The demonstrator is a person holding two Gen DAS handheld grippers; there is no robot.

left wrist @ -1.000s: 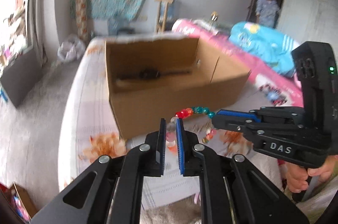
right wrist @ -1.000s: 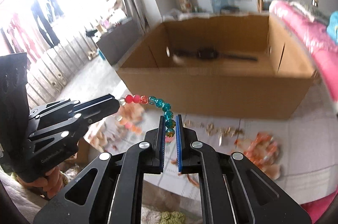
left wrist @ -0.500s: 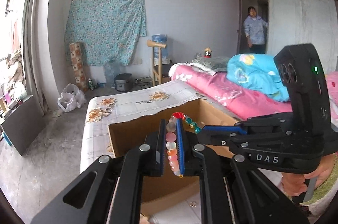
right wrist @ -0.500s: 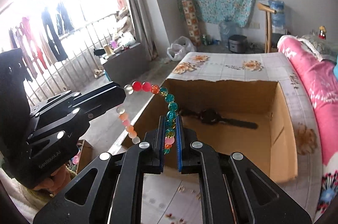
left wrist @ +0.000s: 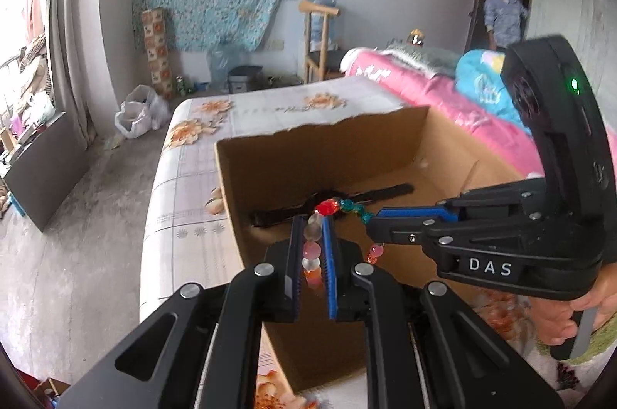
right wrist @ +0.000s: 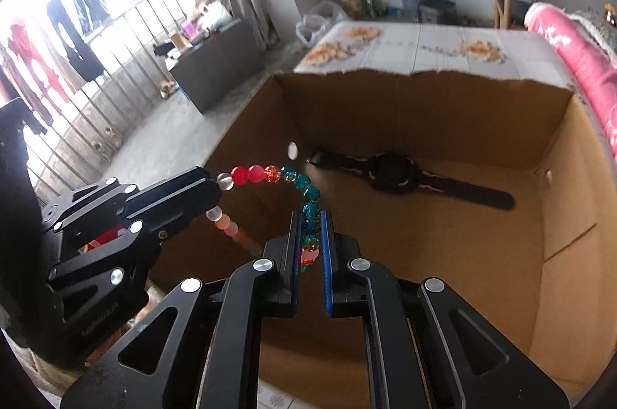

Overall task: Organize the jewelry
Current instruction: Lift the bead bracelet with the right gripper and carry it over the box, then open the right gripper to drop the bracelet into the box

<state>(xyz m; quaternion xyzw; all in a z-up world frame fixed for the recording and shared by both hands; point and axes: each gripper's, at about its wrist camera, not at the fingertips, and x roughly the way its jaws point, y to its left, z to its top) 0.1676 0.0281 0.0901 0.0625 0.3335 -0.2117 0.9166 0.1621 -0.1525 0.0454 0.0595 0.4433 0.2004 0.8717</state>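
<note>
My left gripper (left wrist: 311,233) and right gripper (right wrist: 311,235) each pinch one side of the bead bracelet (right wrist: 287,175), which I hold strung between them over the open cardboard box (right wrist: 424,100), where a black watch (right wrist: 393,172) lies on the floor.

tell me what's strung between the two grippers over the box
A bead bracelet spans from left gripper to right gripper, above the cardboard box; clearest in the right wrist view.
</note>
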